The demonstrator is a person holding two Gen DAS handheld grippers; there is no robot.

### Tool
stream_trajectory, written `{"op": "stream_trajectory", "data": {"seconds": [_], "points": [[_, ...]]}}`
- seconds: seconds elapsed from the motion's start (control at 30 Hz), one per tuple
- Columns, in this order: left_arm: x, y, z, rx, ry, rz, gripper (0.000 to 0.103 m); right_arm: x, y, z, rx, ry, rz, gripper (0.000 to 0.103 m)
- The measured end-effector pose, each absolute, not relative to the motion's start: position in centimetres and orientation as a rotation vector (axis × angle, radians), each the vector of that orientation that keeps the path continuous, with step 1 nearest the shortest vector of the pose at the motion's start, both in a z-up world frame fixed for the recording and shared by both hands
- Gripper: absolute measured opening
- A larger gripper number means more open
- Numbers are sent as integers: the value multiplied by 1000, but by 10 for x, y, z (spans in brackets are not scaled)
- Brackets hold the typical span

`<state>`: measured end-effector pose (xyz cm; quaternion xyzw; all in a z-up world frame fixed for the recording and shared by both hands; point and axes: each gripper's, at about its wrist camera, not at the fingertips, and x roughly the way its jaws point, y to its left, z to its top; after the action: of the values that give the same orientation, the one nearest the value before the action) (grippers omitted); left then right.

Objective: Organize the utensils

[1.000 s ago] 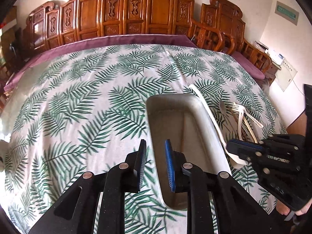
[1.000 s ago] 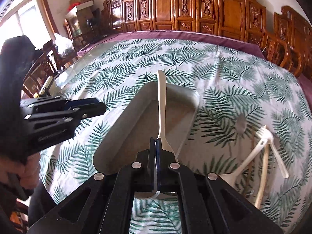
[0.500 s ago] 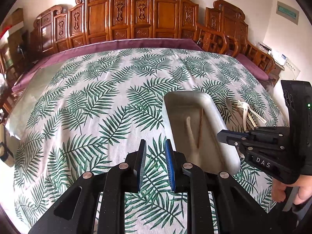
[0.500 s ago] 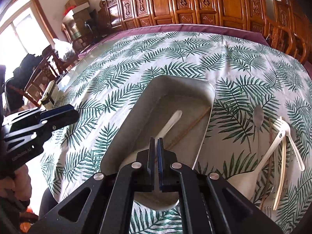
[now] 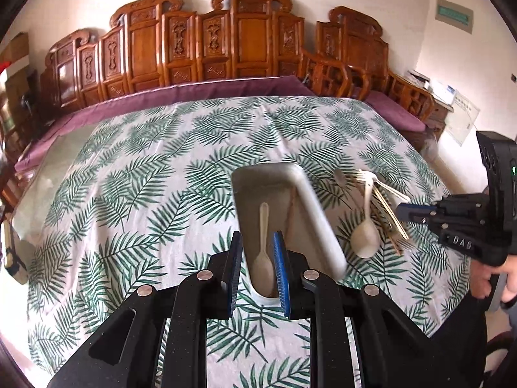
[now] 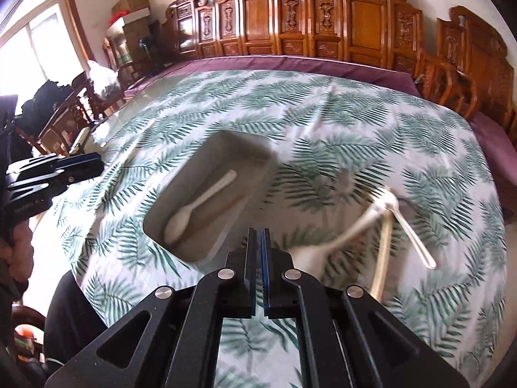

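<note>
A long white tray (image 5: pixel 318 213) lies on the leaf-print cloth, with a white spoon (image 5: pixel 263 252) and a brown chopstick (image 5: pixel 290 213) inside it. My left gripper (image 5: pixel 257 236) hovers above the tray's near end, slightly open and empty. Right of the tray lies a loose pile: another white spoon (image 5: pixel 365 236), pale forks (image 5: pixel 371 177) and a metal spoon (image 5: pixel 339 176). My right gripper (image 6: pixel 257 231) is shut and empty, above the cloth between the tray (image 6: pixel 248 203) and the pile's white spoon (image 6: pixel 323 249). In that view the tray's spoon (image 6: pixel 197 207) lies diagonally.
Carved wooden chairs (image 5: pixel 245 38) line the far side of the table behind a purple cloth edge (image 5: pixel 181 97). A person's hand (image 5: pixel 497 278) holds the right gripper (image 5: pixel 400 208) at the right edge; the left gripper (image 6: pixel 98 166) shows at the left. Boxes (image 6: pixel 132 3) stand by the window.
The right gripper let go of the white spoon, which now lies in the tray. Both grippers drew back and rose; the right one shifted toward the pile.
</note>
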<state>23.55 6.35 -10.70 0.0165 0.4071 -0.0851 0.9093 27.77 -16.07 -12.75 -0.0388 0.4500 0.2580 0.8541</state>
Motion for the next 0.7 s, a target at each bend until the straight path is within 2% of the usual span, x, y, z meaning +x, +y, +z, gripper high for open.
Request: {"op": "stream_trajectory", "data": {"seconds": [0.57, 0.63, 0.7], "points": [[238, -23, -122, 114, 876, -323, 18, 261, -233, -152, -90, 981, 440, 5], [246, -37, -125, 121, 882, -345, 18, 263, -239, -155, -81, 988, 427, 13], [253, -47, -126, 123, 886, -365, 25, 265, -246, -158, -78, 995, 414, 14]]}}
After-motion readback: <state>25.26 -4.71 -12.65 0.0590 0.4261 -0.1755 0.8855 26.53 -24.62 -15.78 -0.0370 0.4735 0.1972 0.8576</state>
